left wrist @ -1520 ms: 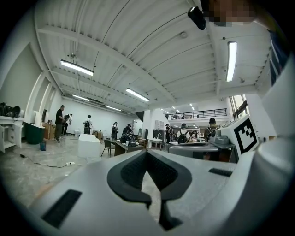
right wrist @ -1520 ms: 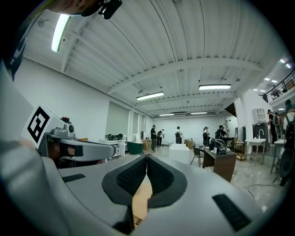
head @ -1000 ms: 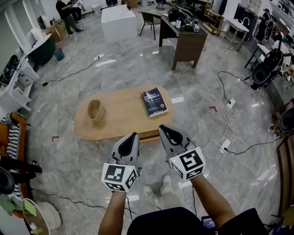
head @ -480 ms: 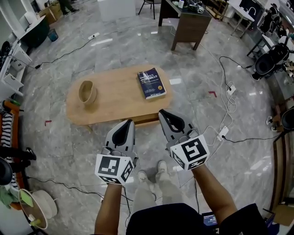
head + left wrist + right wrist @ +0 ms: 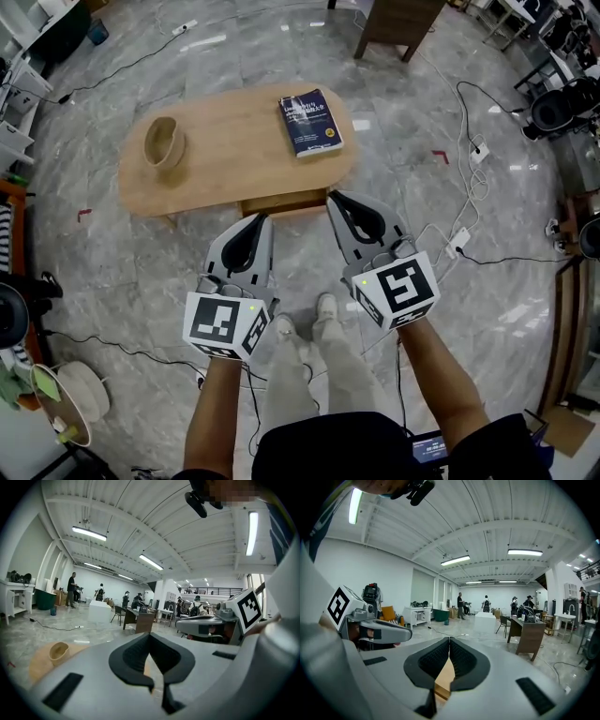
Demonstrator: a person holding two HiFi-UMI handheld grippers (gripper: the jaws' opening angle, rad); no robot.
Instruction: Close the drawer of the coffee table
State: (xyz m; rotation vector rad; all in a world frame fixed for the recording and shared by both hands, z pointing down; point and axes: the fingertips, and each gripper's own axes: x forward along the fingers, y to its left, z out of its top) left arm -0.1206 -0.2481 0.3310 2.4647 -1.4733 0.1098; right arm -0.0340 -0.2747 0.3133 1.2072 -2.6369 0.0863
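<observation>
**A:** Where is the drawer?

**B:** The drawer (image 5: 283,202) juts out of the bench (image 5: 234,164) at its near long edge, below the end that carries the book (image 5: 309,122). Its wooden front faces the person.

**A:** And the 2 tools?

**B:** Both are empty, with jaws pressed together. The left hand-held gripper (image 5: 260,223) hangs just short of the bench's near edge. The right hand-held gripper (image 5: 336,199) has its tip beside the drawer's right corner; I cannot tell if it touches.

**A:** How should the push go?

**B:** I'd keep the jaws together as blunt pushers and set 1 tip toward each end of the drawer front. Then press level and straight toward the bench. Uneven force would likely skew the drawer and jam it. Ease off at the end so the bowl (image 5: 164,142) on the bench isn't jolted.
</observation>
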